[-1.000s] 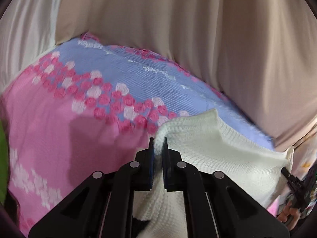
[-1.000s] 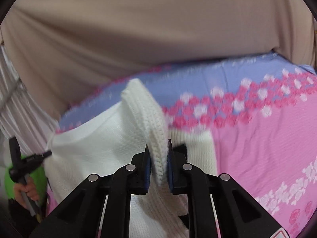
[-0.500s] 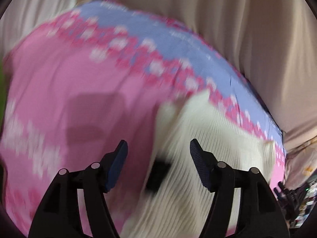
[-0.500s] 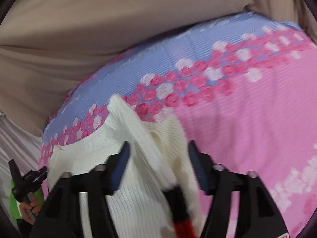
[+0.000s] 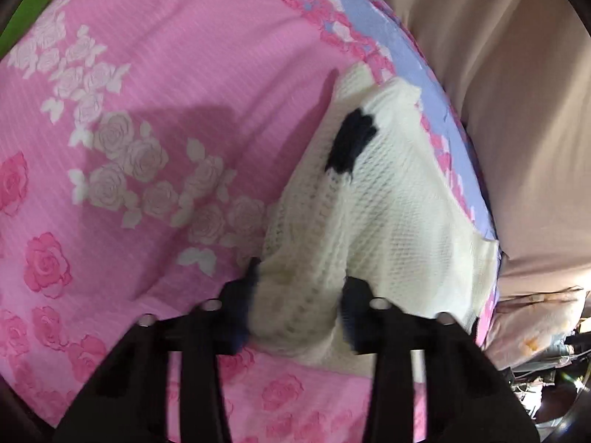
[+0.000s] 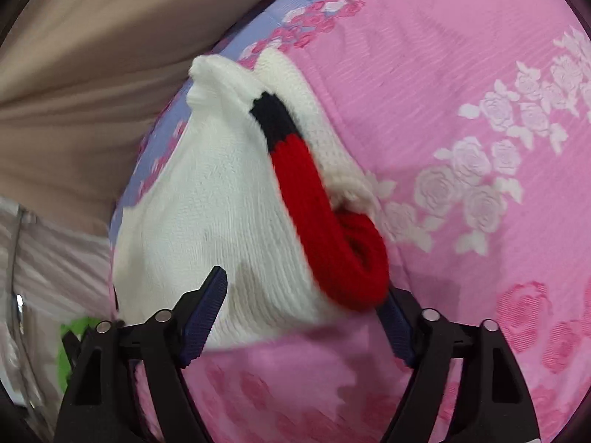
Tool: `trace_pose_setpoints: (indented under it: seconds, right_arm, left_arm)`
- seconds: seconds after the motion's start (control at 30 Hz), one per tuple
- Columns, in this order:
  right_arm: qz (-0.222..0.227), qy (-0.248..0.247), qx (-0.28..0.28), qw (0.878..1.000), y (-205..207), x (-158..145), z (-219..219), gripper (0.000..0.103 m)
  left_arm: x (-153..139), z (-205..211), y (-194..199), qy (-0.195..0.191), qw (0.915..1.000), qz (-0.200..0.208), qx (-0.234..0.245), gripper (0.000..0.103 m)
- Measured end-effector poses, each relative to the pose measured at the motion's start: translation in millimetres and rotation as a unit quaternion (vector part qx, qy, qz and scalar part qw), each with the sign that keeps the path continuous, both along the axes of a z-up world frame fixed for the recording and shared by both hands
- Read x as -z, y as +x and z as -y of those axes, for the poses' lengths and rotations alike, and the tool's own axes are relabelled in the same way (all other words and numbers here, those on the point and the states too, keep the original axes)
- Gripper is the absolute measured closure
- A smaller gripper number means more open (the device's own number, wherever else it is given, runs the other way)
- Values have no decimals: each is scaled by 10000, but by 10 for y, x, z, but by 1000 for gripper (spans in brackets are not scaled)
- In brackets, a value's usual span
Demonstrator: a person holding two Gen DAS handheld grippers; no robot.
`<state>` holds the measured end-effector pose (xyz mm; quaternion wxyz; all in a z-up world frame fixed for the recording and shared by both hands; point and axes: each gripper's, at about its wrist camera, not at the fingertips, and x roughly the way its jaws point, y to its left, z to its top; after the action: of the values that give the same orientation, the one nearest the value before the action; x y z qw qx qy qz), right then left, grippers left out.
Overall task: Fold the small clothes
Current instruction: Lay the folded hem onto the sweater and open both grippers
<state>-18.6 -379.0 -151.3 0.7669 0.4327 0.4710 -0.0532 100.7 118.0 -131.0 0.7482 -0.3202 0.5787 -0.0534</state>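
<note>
Your left hand-held gripper (image 5: 297,301) has its jaws spread apart, released, with a bunched fold of the cream knitted sweater (image 5: 373,203) lying loosely between them. Your right hand-held gripper (image 6: 301,315) is likewise spread wide and grasping nothing, its jaws either side of the same sweater's near edge. The sweater lies on a bed covered by a pink rose-patterned bedspread (image 5: 155,85), near the bedspread's lilac border and a beige curtain (image 5: 517,92) beyond. From the right wrist view, a sleeve with a red and black band (image 6: 317,199) curls across the white body of the garment.

The fold looks only partly made: the garment sits humped and uneven, not flat. Your next move probably calls for choosing a fresh pair of edges, closing both jaws on them, and carrying them across evenly, tucking in that loose sleeve.
</note>
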Motion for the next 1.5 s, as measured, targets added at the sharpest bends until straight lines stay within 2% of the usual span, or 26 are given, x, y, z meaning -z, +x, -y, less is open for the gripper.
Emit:
trace_pose_setpoints:
  seconds: [0.03,0.07,0.1,0.2,0.3,0.43,0.5,0.57,0.63,0.67,0.7,0.77,0.83,0.87,0.93,0.97,1.03,1.07,1.1,1.2,1.27,1.37,1.4,1.43,1.47,1.5]
  right_arm:
    - [-45,83,60,9999,29,-7,24,89]
    - [12,212,225,9995,11,-66,67,90]
    - [161,292,347,9988,-55,-176,104,91]
    - [226,120,262,9993,-287,-496,150,93]
    - [-153,-238,-87,9996,-721,-637,99,94]
    - [-932,-358,-386,9943,-1426,-393,-59,94]
    - [-1312,-322,-382,9901,-1739,-143,-120,93]
    - [-1336,-94,-253,9907,-1896,31,-114,92]
    - [-1244,-93,-219,9919,-1855,-8,-74,86]
    - [-1230,-186,-248,9919,-1839,-76,-45,81]
    - [-1213,-378,-259,9916,-1784,-166,-21,75]
    - [-957,-1025,-210,9899,-1687,-462,40,70]
    - [-541,-1458,-87,9878,-1529,-698,99,49]
    - [-344,-1521,-115,9877,-1376,-750,105,45]
    - [-158,-1465,-343,9885,-1024,-743,46,44]
    - [-76,-1469,-514,9878,-814,-699,-16,44]
    - [-32,-1546,-761,9850,-465,-569,-169,44]
    - [-34,-1588,-877,9834,-328,-485,-238,44]
    - [-69,-1633,-945,9820,-248,-424,-279,45]
    - [-292,-1751,-895,9800,-117,-292,-298,90]
    - [153,-1504,-595,9867,-254,-522,-196,94]
    - [549,-1623,-428,9843,-364,-832,-120,95]
    - [513,-1721,-460,9827,-332,-803,-104,96]
    - [201,-1867,-556,9806,-242,-627,-76,96]
    - [-76,-1880,-608,9803,-171,-447,-44,96]
    - [-412,-1734,-659,9818,-95,-178,-9,96]
  left_arm:
    - [-117,-37,-34,44,9999,97,72,78]
    - [-221,-81,-90,97,9997,154,170,85]
    - [-289,-133,-141,128,9995,144,235,86]
    - [-400,-324,-438,187,9988,-119,442,87]
    - [-288,-490,-935,302,9960,-539,642,87]
    - [31,-526,-1457,537,9902,-1075,718,87]
    - [121,-502,-1549,539,9901,-1112,666,85]
    - [43,-441,-1467,706,9898,-999,726,81]
    - [-201,-401,-1313,896,9900,-725,816,78]
    - [-352,-401,-1252,1030,9905,-460,791,69]
    - [-520,-396,-1185,1197,9899,-136,747,52]
    - [-828,-365,-989,1418,9862,598,619,37]
    - [-894,-221,-706,1171,9866,870,727,29]
    - [-845,-160,-584,1023,9874,880,825,27]
    - [-625,58,-329,731,9882,782,1100,27]
    - [-516,159,-254,687,9875,719,1227,29]
    - [-301,391,-119,844,9811,840,1522,53]
    - [-263,430,-95,996,9781,861,1612,88]
    - [-234,460,-80,1172,9762,780,1653,97]
    - [-330,262,-78,930,9846,827,1227,97]
    - [-437,146,-65,1035,9848,913,1058,97]
    - [-263,196,64,1201,9839,688,1135,97]
    - [-185,221,73,1330,9823,611,1171,97]
    - [-73,253,92,1373,9817,537,1203,97]
    - [-55,279,96,1412,9810,627,1175,97]
    - [-73,306,93,1471,9800,637,1178,96]
